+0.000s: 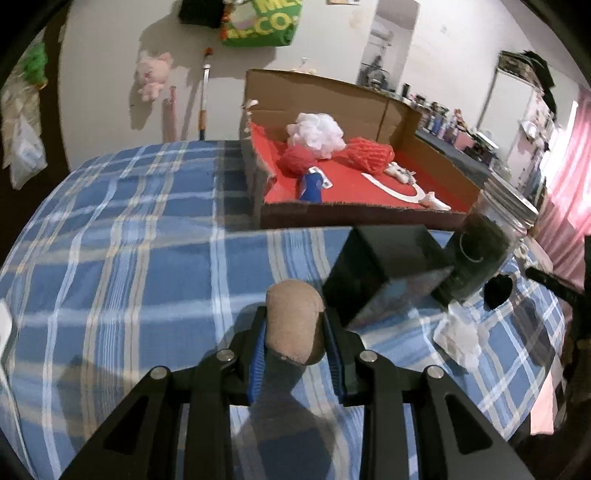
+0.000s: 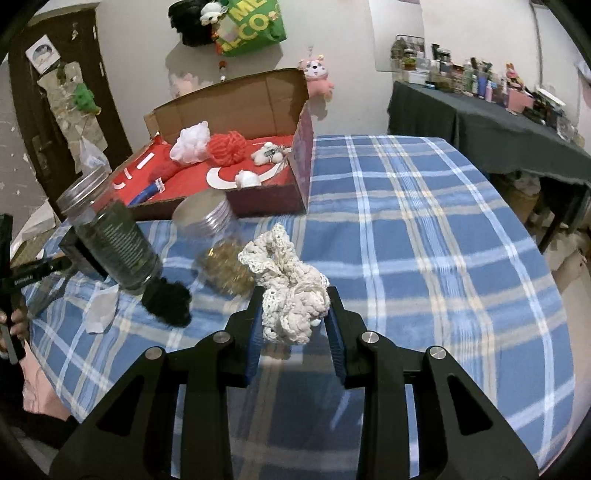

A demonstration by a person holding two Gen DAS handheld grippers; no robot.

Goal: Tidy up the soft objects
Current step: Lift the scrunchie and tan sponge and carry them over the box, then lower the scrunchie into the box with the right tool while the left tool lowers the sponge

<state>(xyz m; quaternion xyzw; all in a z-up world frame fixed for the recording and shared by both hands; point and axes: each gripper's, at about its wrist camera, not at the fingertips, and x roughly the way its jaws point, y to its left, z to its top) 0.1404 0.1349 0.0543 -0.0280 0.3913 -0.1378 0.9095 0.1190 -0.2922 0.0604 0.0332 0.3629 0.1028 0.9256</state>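
Holding two items — your left gripper (image 1: 295,334) clamps a tan sponge (image 1: 293,321), right gripper (image 2: 295,317) a cream crochet bundle (image 2: 291,295) — cardboard box (image 2: 229,99) lies ahead, at the bed's far edge.

- Home, looks like a bedroom.
- Blue plaid cover (image 2: 424,229) spread over the surface.
- Pink plush toy (image 2: 318,75) and green bag (image 2: 255,29) hung on the wall.
- Side table with dark cloth (image 2: 480,122), crowded with bottles and cosmetics (image 2: 476,79).
- Pink curtain (image 1: 569,177), brown wooden door (image 2: 62,92).
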